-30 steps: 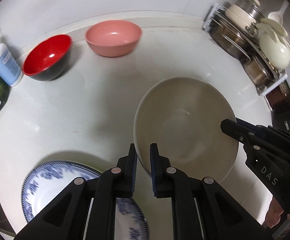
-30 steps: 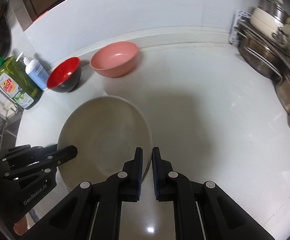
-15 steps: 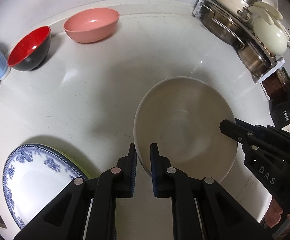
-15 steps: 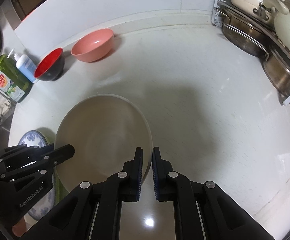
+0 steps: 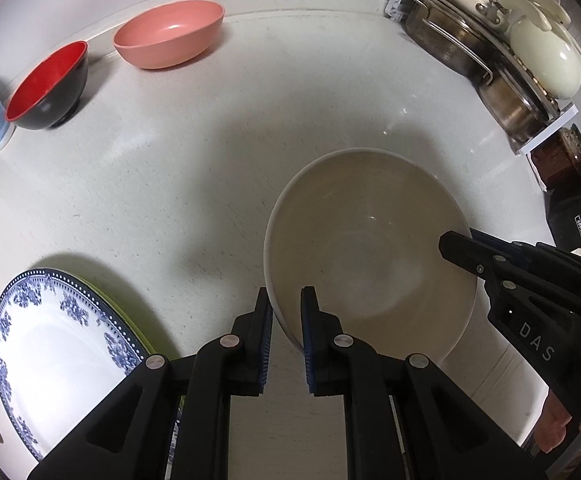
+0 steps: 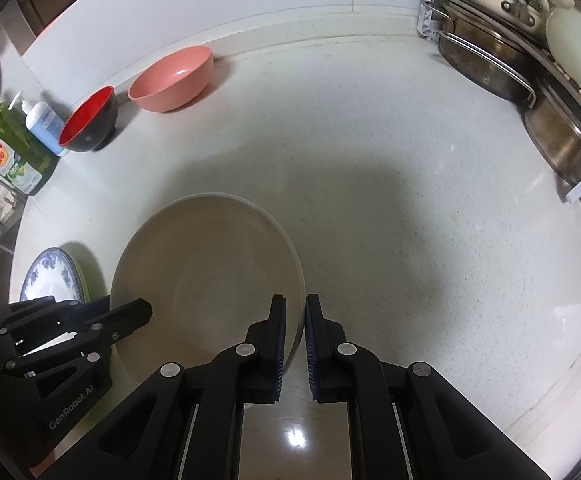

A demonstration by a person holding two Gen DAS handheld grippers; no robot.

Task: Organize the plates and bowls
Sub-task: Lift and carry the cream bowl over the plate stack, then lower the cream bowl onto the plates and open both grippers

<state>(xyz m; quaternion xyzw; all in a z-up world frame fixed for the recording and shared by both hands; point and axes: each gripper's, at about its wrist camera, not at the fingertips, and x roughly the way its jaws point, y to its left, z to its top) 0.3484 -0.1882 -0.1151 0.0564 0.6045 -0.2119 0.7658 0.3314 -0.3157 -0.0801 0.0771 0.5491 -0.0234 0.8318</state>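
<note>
White countertop [image 5: 218, 168] (speckled): left gripper [image 5: 286, 312] and right gripper [image 6: 295, 320] each clamp the beige bowl's [image 5: 370, 248] rim.

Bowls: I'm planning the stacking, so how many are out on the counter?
3. A beige bowl clamped by both grippers, a pink bowl at the back wall, and a red bowl to its left. Others may sit out of view.

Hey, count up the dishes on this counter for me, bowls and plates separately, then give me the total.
Bowls: 3, beige bowl, pink bowl, red bowl
Plates: 2, blue patterned plate stacked on a green plate
Total: 5
</note>
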